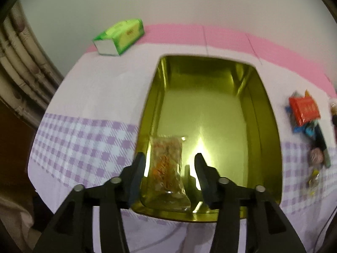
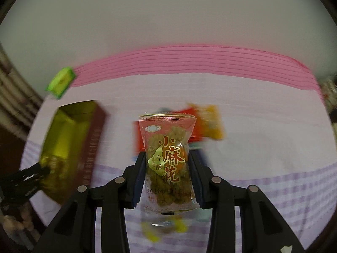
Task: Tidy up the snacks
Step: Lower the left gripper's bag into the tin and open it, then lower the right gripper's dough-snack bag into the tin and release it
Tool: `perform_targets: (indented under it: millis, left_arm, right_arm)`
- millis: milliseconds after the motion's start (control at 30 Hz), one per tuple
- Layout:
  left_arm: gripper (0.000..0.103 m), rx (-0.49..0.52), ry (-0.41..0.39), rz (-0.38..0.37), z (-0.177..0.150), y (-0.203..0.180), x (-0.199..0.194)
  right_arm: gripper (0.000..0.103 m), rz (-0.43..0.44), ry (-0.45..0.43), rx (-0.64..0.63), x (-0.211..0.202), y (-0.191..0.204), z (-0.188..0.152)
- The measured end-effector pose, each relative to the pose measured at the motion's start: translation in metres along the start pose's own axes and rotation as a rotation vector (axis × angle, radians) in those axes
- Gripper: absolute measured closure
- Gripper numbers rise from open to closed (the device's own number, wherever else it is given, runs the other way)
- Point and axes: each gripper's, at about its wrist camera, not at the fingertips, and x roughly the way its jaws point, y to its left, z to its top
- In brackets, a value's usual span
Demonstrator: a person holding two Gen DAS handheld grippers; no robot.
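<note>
The right gripper (image 2: 167, 172) pinches a twisted-dough snack packet (image 2: 167, 158) upright, the gold tin (image 2: 69, 130) lying to its left, where the left gripper (image 1: 169, 168) hangs spread above a packet already inside (image 1: 167, 168).

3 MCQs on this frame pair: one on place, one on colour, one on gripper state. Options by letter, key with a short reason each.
1. Where does the snack packet seen from the left wrist lie?
A. inside the gold tin
B. on the green tissue box
C. on the pink strip

2. What colour is the tin's inside?
A. blue
B. gold
C. white

3. What state is the right gripper in?
A. open and empty
B. shut with nothing between its fingers
C. shut on a twist-snack packet

Key:
1 A, the packet rests on the tin's floor, near its close end, with the left gripper open around it.
2 B, its walls and floor are shiny gold.
3 C, both fingers press the packet's sides and it hangs above the tablecloth.
</note>
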Motion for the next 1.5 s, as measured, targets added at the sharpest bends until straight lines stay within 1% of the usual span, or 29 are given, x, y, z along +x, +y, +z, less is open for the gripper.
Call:
perform_targets:
  millis: [100,167,233,367,467,600,700,900,1000,1167,1267,1500]
  left_arm:
    - [0.052,-0.046,-0.029,0.022,0.004,0.014,-0.006]
    - [0.052,-0.083,-0.033,0.059,0.005,0.028,-0.007]
    - [0.052,-0.117,-0.031,0.079,0.004,0.041,-0.007]
    - [0.052,-0.184,-0.024,0.091,-0.001,0.066,-0.007]
    - [0.052,-0.209,-0.021,0.096,-0.007,0.074,-0.009]
    - [0.052,-0.221,-0.007,0.106,-0.016,0.080,-0.010]
    - [0.052,-0.223,0.006,0.121,-0.021,0.083,-0.009]
    - [0.051,-0.235,0.001,0.139,-0.021,0.087,-0.010]
    - [0.051,-0.241,0.005,0.140,-0.021,0.088,-0.010]
    - [0.051,-0.252,0.009,0.132,-0.021,0.089,-0.009]
    - [0.051,-0.258,0.016,0.124,-0.021,0.090,-0.007]
    - [0.051,-0.254,0.024,0.118,-0.021,0.089,-0.006]
  right_arm:
    - [0.066,0.067,0.025,-0.030,0.009,0.039,0.002]
    - [0.066,0.112,0.044,-0.033,0.017,0.058,0.005]
    - [0.066,0.145,0.058,-0.039,0.023,0.078,0.006]
    - [0.066,0.182,0.087,-0.072,0.035,0.113,0.004]
    - [0.066,0.195,0.114,-0.085,0.049,0.134,0.001]
    - [0.066,0.183,0.140,-0.095,0.063,0.152,-0.003]
    - [0.066,0.154,0.144,-0.103,0.073,0.163,-0.004]
    - [0.066,0.141,0.156,-0.143,0.080,0.176,-0.011]
    - [0.066,0.150,0.174,-0.144,0.085,0.179,-0.014]
    - [0.066,0.129,0.189,-0.149,0.094,0.180,-0.018]
    - [0.066,0.098,0.201,-0.152,0.099,0.177,-0.020]
    - [0.066,0.043,0.190,-0.197,0.100,0.180,-0.021]
